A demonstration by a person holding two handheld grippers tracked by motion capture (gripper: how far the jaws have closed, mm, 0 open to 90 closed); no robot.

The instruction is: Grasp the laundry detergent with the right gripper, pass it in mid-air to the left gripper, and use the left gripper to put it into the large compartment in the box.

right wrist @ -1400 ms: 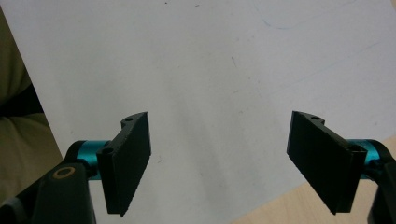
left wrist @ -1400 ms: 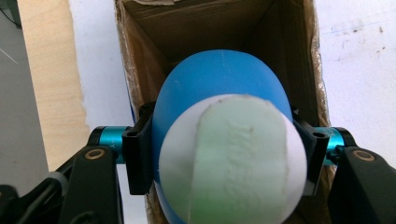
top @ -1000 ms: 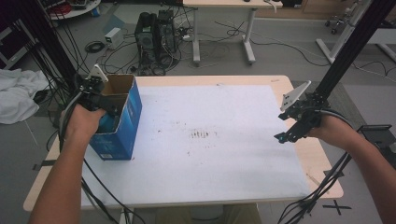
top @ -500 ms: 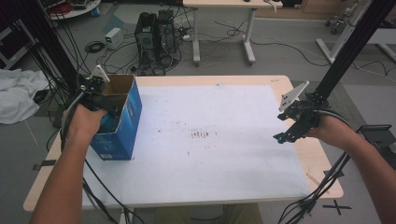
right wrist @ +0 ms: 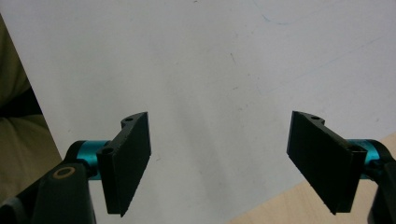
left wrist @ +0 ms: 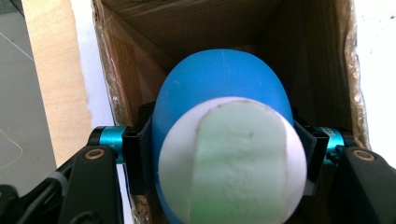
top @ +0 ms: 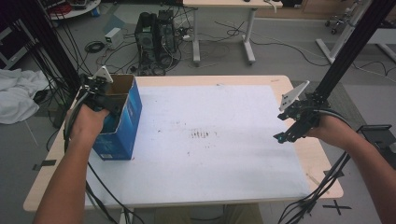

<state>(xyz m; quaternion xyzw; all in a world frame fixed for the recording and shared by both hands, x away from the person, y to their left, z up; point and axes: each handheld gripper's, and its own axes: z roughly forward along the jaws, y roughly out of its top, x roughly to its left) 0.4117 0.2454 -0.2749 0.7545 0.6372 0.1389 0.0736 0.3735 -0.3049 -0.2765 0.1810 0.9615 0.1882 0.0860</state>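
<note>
Looking down from the high view: left gripper (top: 103, 93) sits at the mouth of a blue cardboard box (top: 122, 128) near the table's (top: 224, 196) left edge; right gripper (top: 292, 126) hovers by the right edge, well apart. White sheet (top: 210, 154) covers the tabletop; computer towers (top: 154, 32) and cables lie on the floor beyond.

Left gripper view: jaws clamped on a blue egg-shaped object (left wrist: 224, 88), one either side, its white-and-green end (left wrist: 233, 158) facing the camera, long axis running into the box.

Right gripper view: jaws wide apart, empty, over bare sheet (right wrist: 210, 60).
</note>
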